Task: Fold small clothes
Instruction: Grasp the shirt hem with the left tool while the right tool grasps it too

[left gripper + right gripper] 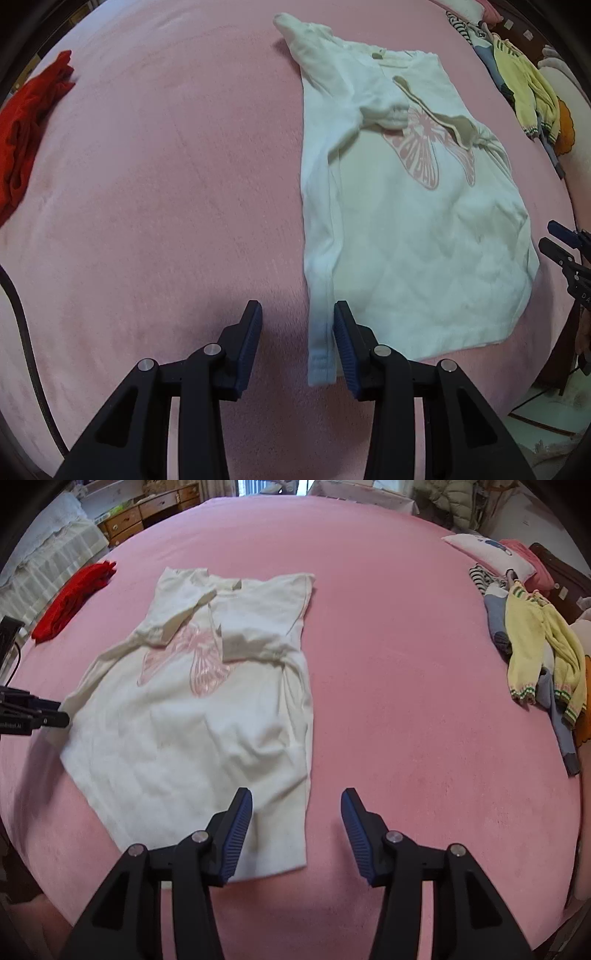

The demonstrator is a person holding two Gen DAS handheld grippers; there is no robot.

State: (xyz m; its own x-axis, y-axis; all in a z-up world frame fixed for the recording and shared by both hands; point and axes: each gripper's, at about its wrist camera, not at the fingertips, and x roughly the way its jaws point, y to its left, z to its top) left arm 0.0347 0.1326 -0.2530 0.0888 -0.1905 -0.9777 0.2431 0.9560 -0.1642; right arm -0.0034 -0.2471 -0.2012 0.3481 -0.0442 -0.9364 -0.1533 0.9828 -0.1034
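A small white shirt (402, 229) with a pink butterfly print lies flat on the pink bed, both sleeves folded in over its chest; it also shows in the right wrist view (192, 723). My left gripper (297, 339) is open, its jaws on either side of the shirt's lower left hem corner. My right gripper (295, 823) is open and empty, its jaws on either side of the shirt's lower right hem corner. The right gripper shows at the edge of the left wrist view (561, 243), the left gripper at the edge of the right wrist view (40, 712).
A red garment (26, 122) lies at the bed's left edge, also in the right wrist view (74, 598). A pile of yellow, blue and striped clothes (535, 653) lies at the right. A pillow (491, 554) and a dresser (147, 513) stand behind.
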